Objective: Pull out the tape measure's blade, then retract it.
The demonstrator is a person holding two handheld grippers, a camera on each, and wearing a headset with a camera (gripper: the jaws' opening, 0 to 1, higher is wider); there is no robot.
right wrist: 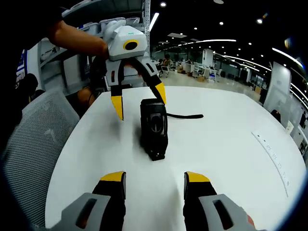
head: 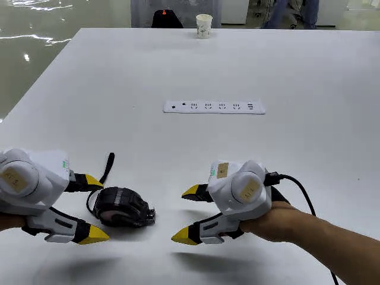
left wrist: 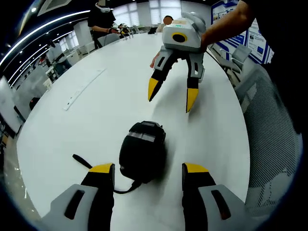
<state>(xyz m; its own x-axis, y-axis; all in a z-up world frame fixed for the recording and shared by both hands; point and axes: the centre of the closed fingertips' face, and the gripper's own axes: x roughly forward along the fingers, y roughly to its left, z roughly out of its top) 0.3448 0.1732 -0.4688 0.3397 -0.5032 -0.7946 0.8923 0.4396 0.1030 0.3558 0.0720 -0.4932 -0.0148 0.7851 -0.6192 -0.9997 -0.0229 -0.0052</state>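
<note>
From left: the left gripper is held low over the white worktop, fingers spread wide and holding nothing. The black tape measure is seen lying just ahead of them, its wrist strap trailing away. The right gripper is pointed at it from the right, fingers likewise wide, near but apart. A paper cup is set at the far edge, its contents hidden. The left gripper is partly cut off by the frame.

Cased in rounded white plastic at left gripper, lower left of the frame, and right gripper, lower centre. Fitted with 2 black, yellow-tipped jaws each. Marked with tan stickers. Trailing black cable at right.
</note>
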